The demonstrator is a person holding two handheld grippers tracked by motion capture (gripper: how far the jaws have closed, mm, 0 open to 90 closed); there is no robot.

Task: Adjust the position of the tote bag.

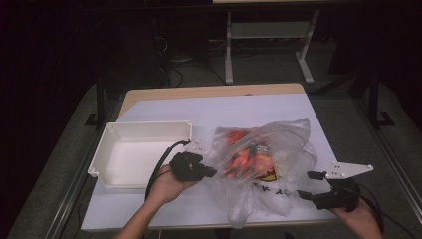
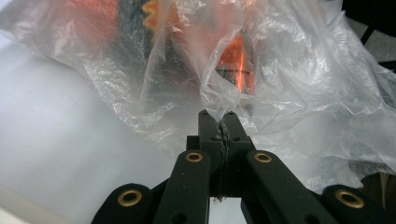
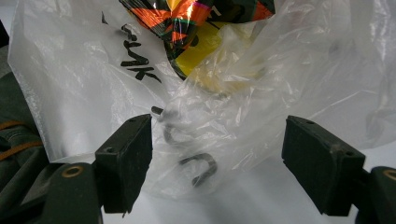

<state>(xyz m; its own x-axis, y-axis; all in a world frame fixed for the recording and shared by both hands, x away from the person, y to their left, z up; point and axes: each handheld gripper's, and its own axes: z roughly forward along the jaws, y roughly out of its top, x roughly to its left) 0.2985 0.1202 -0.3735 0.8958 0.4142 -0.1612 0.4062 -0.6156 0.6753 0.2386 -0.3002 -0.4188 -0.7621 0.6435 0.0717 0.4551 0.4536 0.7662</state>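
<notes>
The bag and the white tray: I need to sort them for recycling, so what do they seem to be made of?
The bag looks like thin, clear plastic film: glossy, crinkled, with the colourful packets visible through it. The white tray looks like rigid moulded plastic with a smooth, matte finish and a rolled rim, though the dim light leaves that open.

White tray [image 1: 144,130] on table [image 1: 209,92], floor [image 1: 268,69] behind.

On the bench [image 1: 164,102]: tray [image 1: 144,130] at left, plastic bag [image 1: 278,149] just right of it, snack packets [image 1: 246,154] inside. Left tongs [image 1: 211,173] between tray and bag, clamped on a fold of film. Right tongs [image 1: 306,185] at bag's right near edge, jaws spread.
</notes>
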